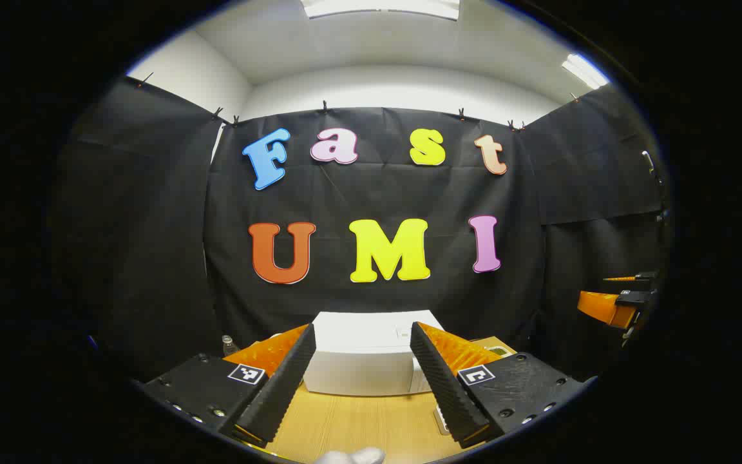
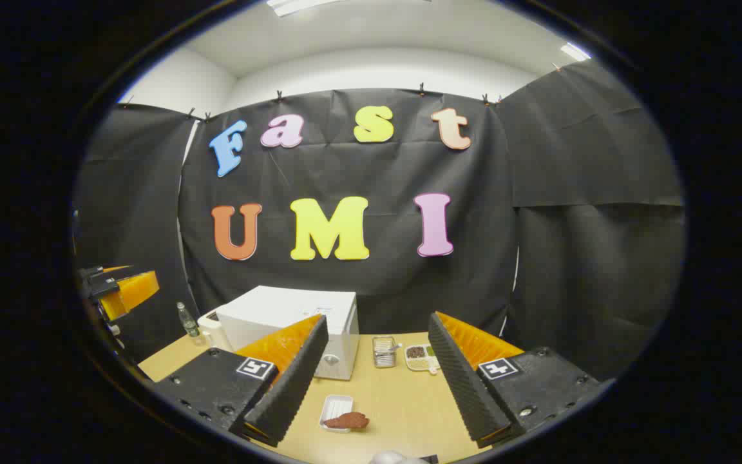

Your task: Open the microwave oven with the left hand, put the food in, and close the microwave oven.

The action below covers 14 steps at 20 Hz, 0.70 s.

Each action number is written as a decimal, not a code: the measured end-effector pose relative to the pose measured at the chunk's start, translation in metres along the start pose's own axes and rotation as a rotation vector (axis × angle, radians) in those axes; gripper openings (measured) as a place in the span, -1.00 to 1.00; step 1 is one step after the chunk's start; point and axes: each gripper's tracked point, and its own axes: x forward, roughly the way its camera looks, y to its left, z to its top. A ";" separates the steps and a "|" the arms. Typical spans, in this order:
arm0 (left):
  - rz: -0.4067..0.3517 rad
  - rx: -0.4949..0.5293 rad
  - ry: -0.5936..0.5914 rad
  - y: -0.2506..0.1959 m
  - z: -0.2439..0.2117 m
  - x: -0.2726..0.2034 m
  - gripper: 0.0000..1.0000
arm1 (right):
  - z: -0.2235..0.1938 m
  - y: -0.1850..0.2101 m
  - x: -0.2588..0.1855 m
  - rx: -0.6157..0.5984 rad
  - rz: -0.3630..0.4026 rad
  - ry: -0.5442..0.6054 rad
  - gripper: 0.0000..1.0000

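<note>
Microwave (image 2: 294, 322), bottle (image 2: 185, 320) beside, food (image 2: 347, 421) ahead

The left gripper view sits low over the wooden table (image 1: 358, 422), facing the white microwave (image 1: 364, 354) head-on at lower centre, fairly near. The right gripper view looks the same way from farther off and to one side, so the microwave (image 2: 294, 322) lies left of centre, seen at an angle. Both share microwave, table (image 2: 397, 399) and back wall. Each seems to catch the other gripper at its frame edge.
</note>
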 end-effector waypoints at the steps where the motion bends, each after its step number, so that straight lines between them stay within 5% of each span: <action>1: 0.009 0.001 -0.003 0.003 0.001 0.001 0.63 | 0.001 0.001 0.002 0.001 0.002 0.001 0.90; 2: 0.013 0.001 -0.004 0.006 0.000 0.001 0.86 | 0.000 0.001 0.003 0.000 0.002 0.003 1.00; 14: 0.023 0.022 0.022 0.010 -0.019 0.018 0.86 | 0.004 0.000 0.013 -0.036 -0.009 -0.025 0.90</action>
